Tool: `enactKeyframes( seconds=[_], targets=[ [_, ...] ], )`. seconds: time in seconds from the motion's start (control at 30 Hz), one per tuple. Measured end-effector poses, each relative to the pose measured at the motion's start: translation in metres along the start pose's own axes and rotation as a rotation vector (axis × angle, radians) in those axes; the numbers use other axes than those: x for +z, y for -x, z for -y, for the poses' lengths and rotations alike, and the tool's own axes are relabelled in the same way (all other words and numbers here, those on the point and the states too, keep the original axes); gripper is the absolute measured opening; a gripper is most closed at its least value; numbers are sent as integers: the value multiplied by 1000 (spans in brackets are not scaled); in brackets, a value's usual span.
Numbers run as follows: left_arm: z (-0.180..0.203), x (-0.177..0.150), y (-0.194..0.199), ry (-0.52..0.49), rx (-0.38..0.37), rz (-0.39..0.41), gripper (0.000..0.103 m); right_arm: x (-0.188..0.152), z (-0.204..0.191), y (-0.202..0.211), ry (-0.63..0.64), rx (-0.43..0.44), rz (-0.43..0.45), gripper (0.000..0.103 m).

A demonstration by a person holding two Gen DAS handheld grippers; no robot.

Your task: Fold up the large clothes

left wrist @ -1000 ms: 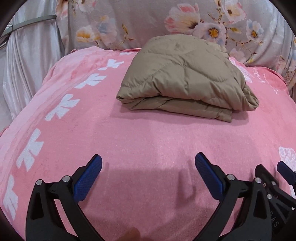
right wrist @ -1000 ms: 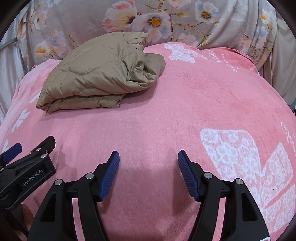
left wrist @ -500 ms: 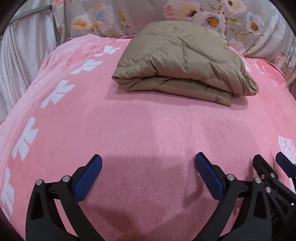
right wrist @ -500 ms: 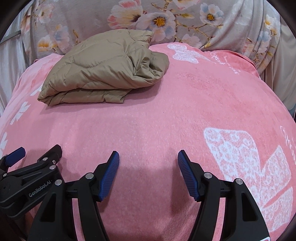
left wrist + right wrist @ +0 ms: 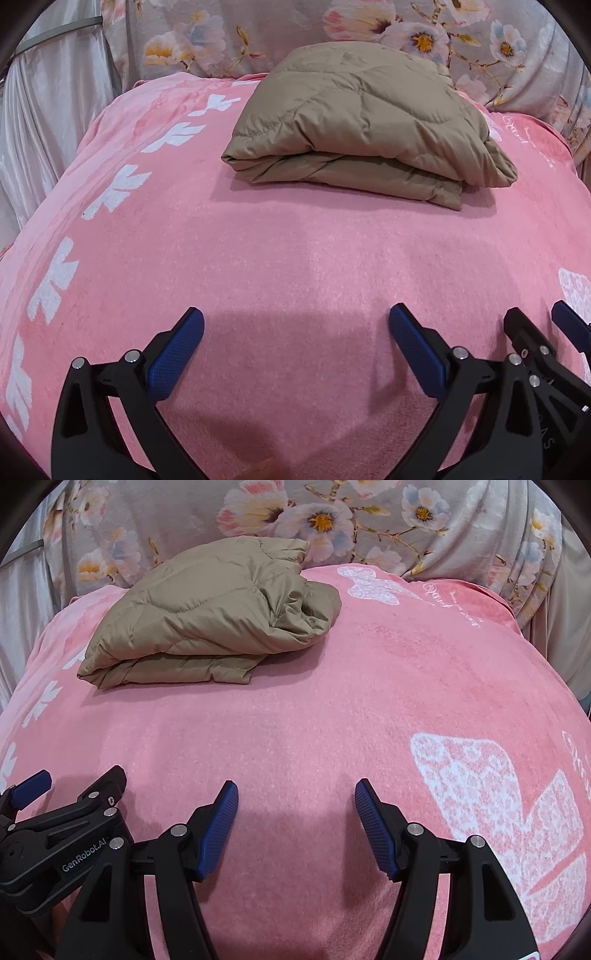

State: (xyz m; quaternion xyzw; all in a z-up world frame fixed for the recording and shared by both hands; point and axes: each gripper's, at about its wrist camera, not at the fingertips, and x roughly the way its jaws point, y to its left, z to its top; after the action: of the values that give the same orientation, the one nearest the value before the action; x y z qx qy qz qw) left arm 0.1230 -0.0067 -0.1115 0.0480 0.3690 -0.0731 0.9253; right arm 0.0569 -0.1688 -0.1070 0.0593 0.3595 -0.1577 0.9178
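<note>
I see the tan padded jacket (image 5: 362,136) folded compactly near the bed's (image 5: 258,258) far edge; my left gripper (image 5: 295,354) and right gripper (image 5: 295,827) hang released, empty. Folding looks finished.

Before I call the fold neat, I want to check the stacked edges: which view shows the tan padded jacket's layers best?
The left wrist view: the tan padded jacket sits near centre, its near edge showing two stacked layers along the whole width. The right wrist view has it off to the left, showing the bunched end more than the layered edge.
</note>
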Motion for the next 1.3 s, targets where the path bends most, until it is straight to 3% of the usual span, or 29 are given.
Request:
enactKeyframes(
  seconds=[1.3],
  targets=[
    [6,-1,1,-32,18,16,92,1,-2,-1,17,-12,5,64]
  ],
)
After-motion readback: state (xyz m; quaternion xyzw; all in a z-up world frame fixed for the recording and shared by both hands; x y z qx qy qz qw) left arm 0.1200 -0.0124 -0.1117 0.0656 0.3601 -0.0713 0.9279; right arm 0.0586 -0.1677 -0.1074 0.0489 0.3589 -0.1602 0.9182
